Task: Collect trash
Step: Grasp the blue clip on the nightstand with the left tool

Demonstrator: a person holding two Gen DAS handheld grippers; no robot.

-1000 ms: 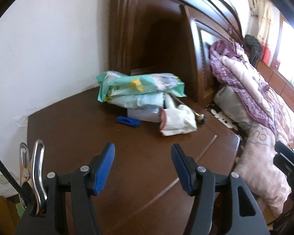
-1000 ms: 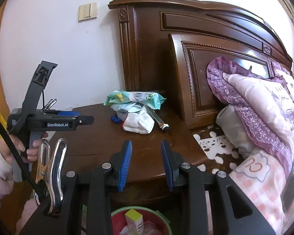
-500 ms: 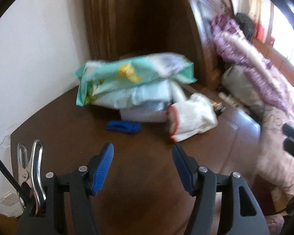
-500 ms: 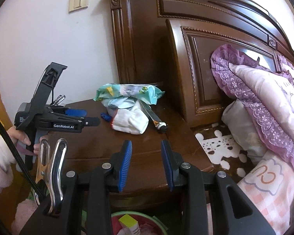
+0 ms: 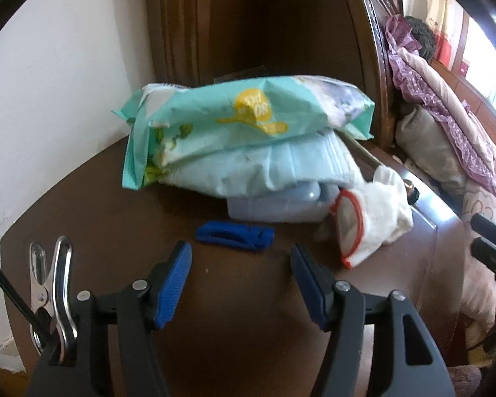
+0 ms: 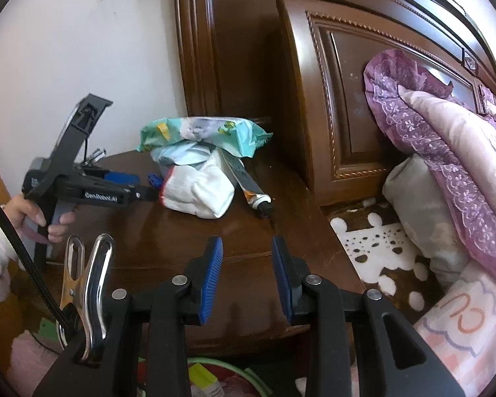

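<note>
On the dark wooden desk (image 5: 82, 218) beside the bed's headboard (image 6: 347, 99), I see my left tongs (image 5: 241, 281) gaping wide just before a blue scrap (image 5: 234, 235); right tongs (image 6: 246, 274) parted, empty

a dark wooden nightstand (image 5: 92, 231) carries a pile of wipes packs (image 5: 248, 122), a blue clip (image 5: 234, 235), white gloves (image 5: 377, 218).

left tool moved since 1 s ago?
Yes. The left tool has advanced over the nightstand toward the blue clip; jaws open, nothing held.
</note>
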